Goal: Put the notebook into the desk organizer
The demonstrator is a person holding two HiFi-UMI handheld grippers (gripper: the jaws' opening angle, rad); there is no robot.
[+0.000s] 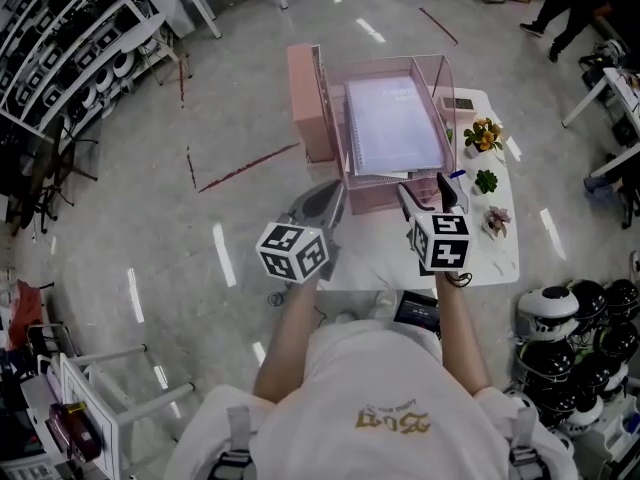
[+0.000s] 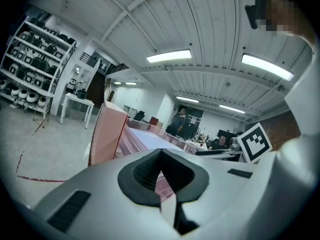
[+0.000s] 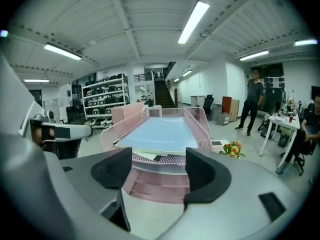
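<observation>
The notebook [image 1: 392, 126] is lying flat in the top tray of the pink desk organizer [image 1: 372, 201] on the white surface [image 1: 500, 258]. The right gripper [image 1: 421, 186] is standing partly open and empty just before it. The left gripper [image 1: 333, 193] is sitting closed, holding nothing.

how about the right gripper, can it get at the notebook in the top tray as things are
Probably yes: the right gripper sits just in front of the desk organizer, jaws apart and empty, and the near edge of the notebook faces it with nothing in between.
</observation>
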